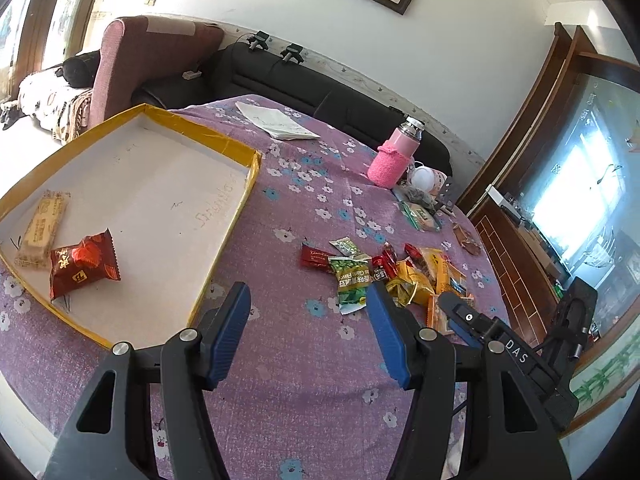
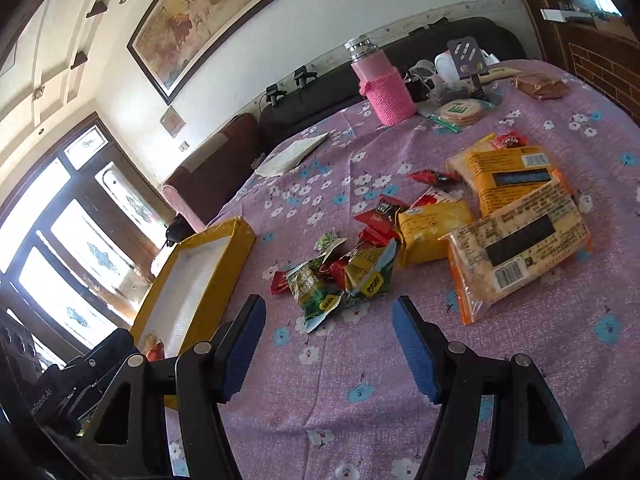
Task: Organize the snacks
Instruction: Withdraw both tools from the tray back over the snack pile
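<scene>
A shallow yellow-rimmed box (image 1: pixel 240 200) lies on the purple flowered tablecloth and holds a red snack packet (image 1: pixel 82 266) and a beige wafer packet (image 1: pixel 42 228). A pile of snacks (image 1: pixel 384 276) lies right of the box: green pea packets (image 2: pixel 316 292), small red packets (image 2: pixel 376 220), yellow packets (image 2: pixel 432 232) and orange cracker packs (image 2: pixel 516 248). My left gripper (image 1: pixel 308 300) is open and empty, over the cloth between box and pile. My right gripper (image 2: pixel 328 316) is open and empty, just short of the green packets. The box also shows in the right wrist view (image 2: pixel 236 240).
A pink flask in a knitted sleeve (image 1: pixel 394 156) stands at the table's far side, with a white paper (image 1: pixel 276 122), a round cracker pack (image 2: pixel 460 112) and small clutter near it. A dark sofa (image 1: pixel 320 84) runs behind the table. The right gripper's body (image 1: pixel 512 348) shows at the right.
</scene>
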